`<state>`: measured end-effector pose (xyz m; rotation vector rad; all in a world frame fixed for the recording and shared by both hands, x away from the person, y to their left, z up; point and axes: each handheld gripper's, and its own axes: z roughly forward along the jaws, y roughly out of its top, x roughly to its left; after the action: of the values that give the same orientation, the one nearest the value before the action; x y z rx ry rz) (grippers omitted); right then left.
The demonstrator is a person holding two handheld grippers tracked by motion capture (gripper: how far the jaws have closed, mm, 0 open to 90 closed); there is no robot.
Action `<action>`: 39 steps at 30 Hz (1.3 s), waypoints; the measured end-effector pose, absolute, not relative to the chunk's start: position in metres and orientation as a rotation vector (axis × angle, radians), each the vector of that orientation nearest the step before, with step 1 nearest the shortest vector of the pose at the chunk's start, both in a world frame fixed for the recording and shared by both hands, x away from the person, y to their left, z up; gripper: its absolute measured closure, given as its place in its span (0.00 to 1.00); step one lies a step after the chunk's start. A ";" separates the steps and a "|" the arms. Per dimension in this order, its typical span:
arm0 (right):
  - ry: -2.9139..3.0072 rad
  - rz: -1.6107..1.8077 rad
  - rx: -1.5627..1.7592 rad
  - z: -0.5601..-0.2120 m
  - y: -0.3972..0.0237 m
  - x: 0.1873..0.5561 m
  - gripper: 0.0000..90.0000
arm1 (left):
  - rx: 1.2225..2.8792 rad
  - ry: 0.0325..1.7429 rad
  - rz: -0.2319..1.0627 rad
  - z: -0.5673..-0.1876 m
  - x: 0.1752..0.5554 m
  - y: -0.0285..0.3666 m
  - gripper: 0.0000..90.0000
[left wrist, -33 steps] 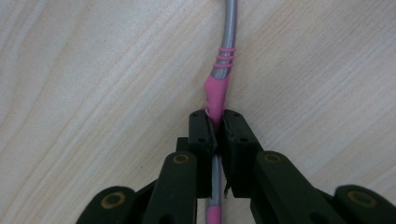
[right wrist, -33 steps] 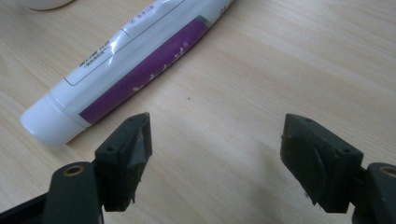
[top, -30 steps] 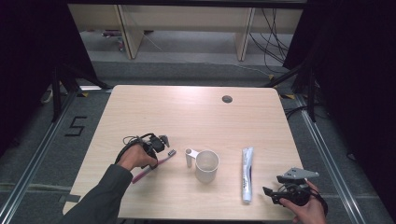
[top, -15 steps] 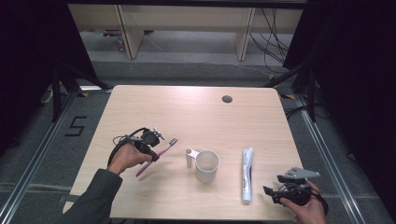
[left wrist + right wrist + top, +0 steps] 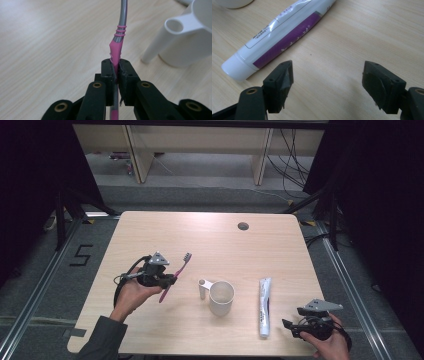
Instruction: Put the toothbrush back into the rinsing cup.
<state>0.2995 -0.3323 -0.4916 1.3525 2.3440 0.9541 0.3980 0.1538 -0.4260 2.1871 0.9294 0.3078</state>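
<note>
A pink and grey toothbrush (image 5: 176, 275) is lifted off the table, its bristled head pointing up and away. My left gripper (image 5: 167, 281) is shut on its handle; the left gripper view has the pink grip (image 5: 115, 53) pinched between the jaws of the left gripper (image 5: 116, 75). A white cup (image 5: 220, 297) with a handle stands at the table's middle, just right of the brush, and appears as the cup (image 5: 185, 37) up close. A white and purple toothpaste tube (image 5: 264, 306) lies right of the cup. My right gripper (image 5: 290, 327) stands open beside the tube (image 5: 282, 37); the right gripper (image 5: 328, 80) holds nothing.
The light wooden table (image 5: 150, 240) has a round cable hole (image 5: 243, 226) at the back right. A floor mark "5" (image 5: 80, 255) lies to the left. Shelving and cables stand behind the table.
My left gripper has lifted the toothbrush off the table and tilted its head upward, moving slightly left. The right gripper has stayed in place.
</note>
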 end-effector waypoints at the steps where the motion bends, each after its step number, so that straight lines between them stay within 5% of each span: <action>1: 2.344 0.953 1.353 -0.492 -0.332 0.299 0.29 | 2.164 0.931 0.303 -0.426 0.396 0.154 0.92; 39: 2.385 0.953 1.303 -0.491 -0.336 0.302 0.29 | 1.755 0.892 0.385 -0.425 0.383 0.150 0.92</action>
<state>0.3018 -0.3358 -0.4913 1.3035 2.3855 0.9529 0.3831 0.1501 -0.4249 1.7546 0.8925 0.3850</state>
